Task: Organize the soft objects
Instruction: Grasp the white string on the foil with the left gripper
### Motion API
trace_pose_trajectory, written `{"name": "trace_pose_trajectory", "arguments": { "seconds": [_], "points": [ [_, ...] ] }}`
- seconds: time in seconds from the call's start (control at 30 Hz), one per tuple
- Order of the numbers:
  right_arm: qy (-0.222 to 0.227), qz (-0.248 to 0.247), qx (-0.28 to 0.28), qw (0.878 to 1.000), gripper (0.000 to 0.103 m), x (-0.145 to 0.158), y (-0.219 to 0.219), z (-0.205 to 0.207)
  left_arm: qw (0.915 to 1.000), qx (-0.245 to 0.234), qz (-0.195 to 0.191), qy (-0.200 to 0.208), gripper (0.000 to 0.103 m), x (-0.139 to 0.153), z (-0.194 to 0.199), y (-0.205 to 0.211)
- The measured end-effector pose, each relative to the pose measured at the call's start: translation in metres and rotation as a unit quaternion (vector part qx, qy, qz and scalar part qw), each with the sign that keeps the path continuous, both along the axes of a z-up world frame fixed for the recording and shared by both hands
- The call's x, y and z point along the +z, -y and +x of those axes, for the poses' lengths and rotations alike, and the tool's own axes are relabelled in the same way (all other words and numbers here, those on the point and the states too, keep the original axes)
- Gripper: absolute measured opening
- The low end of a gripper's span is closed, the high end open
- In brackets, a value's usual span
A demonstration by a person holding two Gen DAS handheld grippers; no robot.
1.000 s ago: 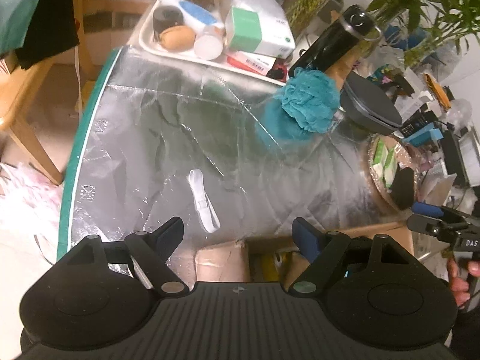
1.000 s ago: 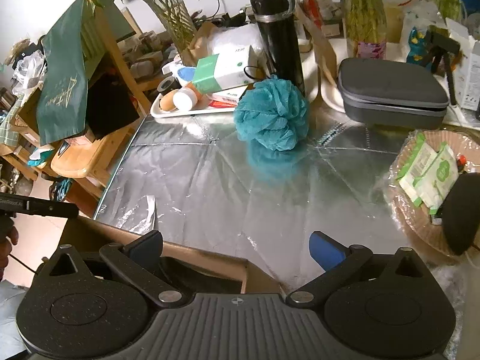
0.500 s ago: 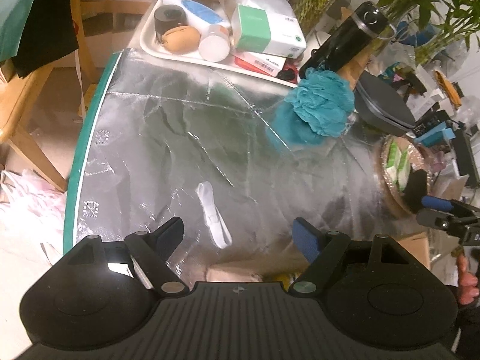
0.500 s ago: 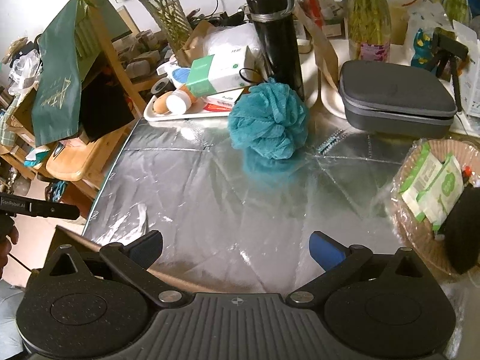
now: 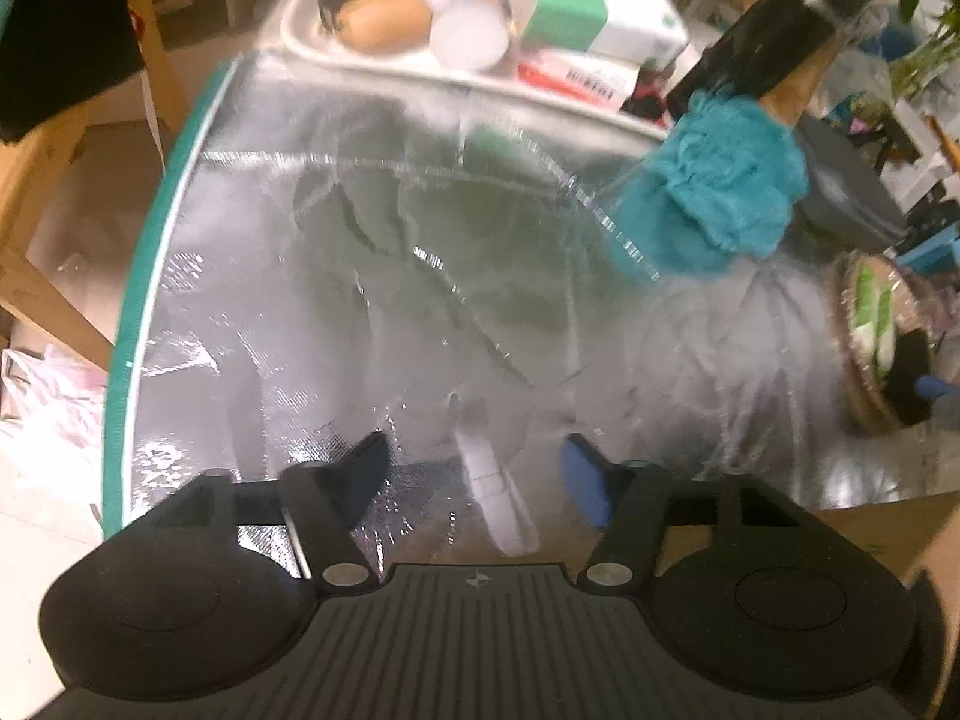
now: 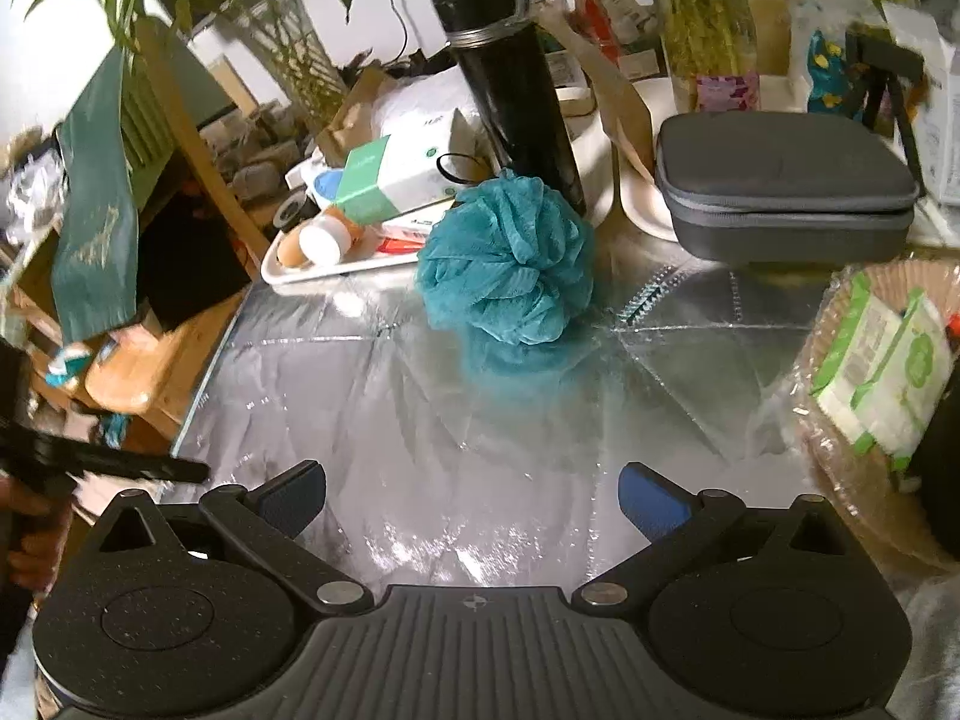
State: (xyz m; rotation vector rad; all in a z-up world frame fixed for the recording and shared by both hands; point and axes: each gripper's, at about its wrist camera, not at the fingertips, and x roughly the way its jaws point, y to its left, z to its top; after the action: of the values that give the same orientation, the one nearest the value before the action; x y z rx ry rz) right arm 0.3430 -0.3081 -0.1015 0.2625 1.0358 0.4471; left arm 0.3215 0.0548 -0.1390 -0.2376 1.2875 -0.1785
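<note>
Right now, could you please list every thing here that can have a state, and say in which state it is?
Left tool: open, holds nothing, white strap between its fingers.
Right tool: open, holds nothing.
Teal bath pouf: free on the foil mat, untouched.
White strap: lying flat on the mat.
Black flask: upright, lid on.
Grey case: closed.

My left view was motion-blurred; the white strap (image 5: 492, 492) smeared. The basket (image 6: 840, 480) ran off the right view's edge.
</note>
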Motion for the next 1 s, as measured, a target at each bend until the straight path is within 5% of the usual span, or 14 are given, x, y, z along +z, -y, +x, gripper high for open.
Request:
{"name": "trace_pose_trajectory", "arguments": {
  "seconds": [0.1, 0.43, 0.6, 1.0],
  "points": [
    [-0.007, 0.006, -0.006, 1.000, 0.103, -0.006, 0.003, 0.002, 0.9999, -0.004, 0.001, -0.014, 0.045, -0.018, 0.004, 0.000],
    [-0.003, 0.001, -0.006, 1.000, 0.103, -0.008, 0.006, 0.002, 0.9994, -0.034, 0.007, -0.005, 0.034, -0.038, 0.005, 0.008],
    [0.001, -0.003, -0.003, 1.000, 0.103, -0.009, 0.003, 0.000, 0.9973, -0.053, 0.046, 0.021, 0.003, -0.040, 0.002, 0.017],
    [0.008, -0.007, -0.008, 1.000, 0.103, -0.009, 0.006, 0.001, 0.9921, -0.051, 0.076, 0.087, 0.000, -0.037, -0.003, 0.009]
  ]
}}
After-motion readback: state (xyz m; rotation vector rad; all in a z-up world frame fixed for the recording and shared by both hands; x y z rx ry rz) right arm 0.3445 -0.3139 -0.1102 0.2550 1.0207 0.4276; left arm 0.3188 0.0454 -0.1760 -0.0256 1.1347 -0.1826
